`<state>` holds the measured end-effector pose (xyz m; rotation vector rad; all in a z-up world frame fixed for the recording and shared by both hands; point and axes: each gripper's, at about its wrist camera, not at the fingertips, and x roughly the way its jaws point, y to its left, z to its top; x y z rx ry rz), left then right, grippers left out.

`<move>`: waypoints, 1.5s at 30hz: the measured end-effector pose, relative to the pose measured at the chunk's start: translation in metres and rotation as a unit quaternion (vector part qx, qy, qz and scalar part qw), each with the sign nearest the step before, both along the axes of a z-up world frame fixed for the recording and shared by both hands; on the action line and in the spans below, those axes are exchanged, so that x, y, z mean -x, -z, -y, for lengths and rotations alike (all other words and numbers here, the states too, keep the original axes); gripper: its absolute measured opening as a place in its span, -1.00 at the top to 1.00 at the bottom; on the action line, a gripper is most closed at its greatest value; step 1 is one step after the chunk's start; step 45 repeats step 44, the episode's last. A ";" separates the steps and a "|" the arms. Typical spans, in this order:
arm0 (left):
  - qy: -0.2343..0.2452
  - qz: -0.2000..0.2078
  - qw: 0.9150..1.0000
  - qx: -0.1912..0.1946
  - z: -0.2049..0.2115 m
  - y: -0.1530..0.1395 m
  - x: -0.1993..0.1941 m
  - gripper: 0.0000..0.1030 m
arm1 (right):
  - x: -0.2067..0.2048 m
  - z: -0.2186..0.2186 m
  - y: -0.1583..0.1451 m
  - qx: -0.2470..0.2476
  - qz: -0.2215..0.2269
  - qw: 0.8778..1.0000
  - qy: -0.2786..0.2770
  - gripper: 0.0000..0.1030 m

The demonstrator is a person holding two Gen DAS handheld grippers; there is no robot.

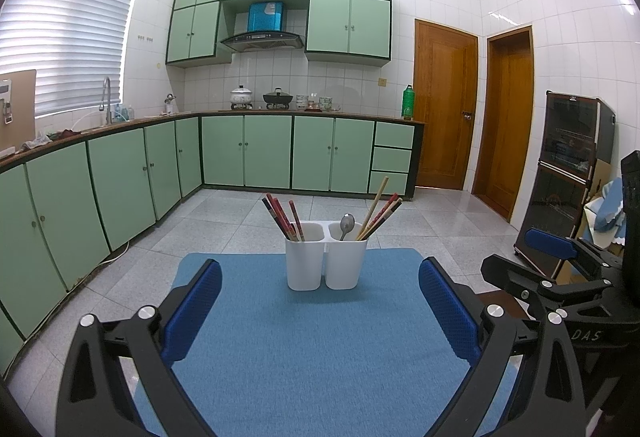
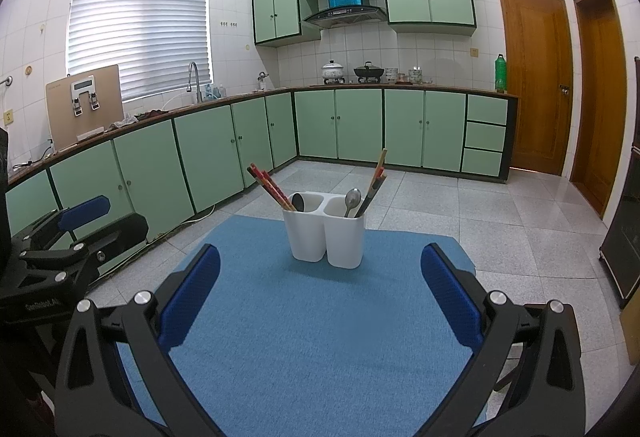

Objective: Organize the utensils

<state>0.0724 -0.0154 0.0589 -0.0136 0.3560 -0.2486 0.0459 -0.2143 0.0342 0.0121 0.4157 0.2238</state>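
A white two-compartment utensil holder (image 1: 326, 261) (image 2: 326, 235) stands on a blue mat (image 1: 320, 349) (image 2: 312, 329). Its left cup holds red chopsticks (image 1: 282, 217) (image 2: 269, 186) and, in the right wrist view, a dark spoon (image 2: 298, 202). Its right cup holds a metal spoon (image 1: 346, 225) (image 2: 352, 200) and more chopsticks (image 1: 378, 211) (image 2: 374, 183). My left gripper (image 1: 320, 311) is open and empty, short of the holder. My right gripper (image 2: 320, 297) is open and empty, also short of it. Each gripper shows at the edge of the other's view.
Green kitchen cabinets (image 1: 120, 177) (image 2: 200, 149) run along the left and back walls. Wooden doors (image 1: 444, 105) (image 2: 534, 77) stand at the right. A dark glass-front cabinet (image 1: 568, 173) stands on the floor at the right of the mat.
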 end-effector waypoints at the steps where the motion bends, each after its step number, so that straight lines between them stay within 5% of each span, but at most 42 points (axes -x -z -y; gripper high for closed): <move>1: 0.000 0.000 1.000 0.000 0.000 0.000 0.000 -0.88 | 0.000 0.000 0.000 0.000 0.000 1.000 0.000 -0.89; 45: -0.001 -0.005 1.000 -0.004 -0.001 0.003 -0.002 -0.88 | -0.003 0.001 0.012 -0.002 -0.008 1.000 0.002 -0.89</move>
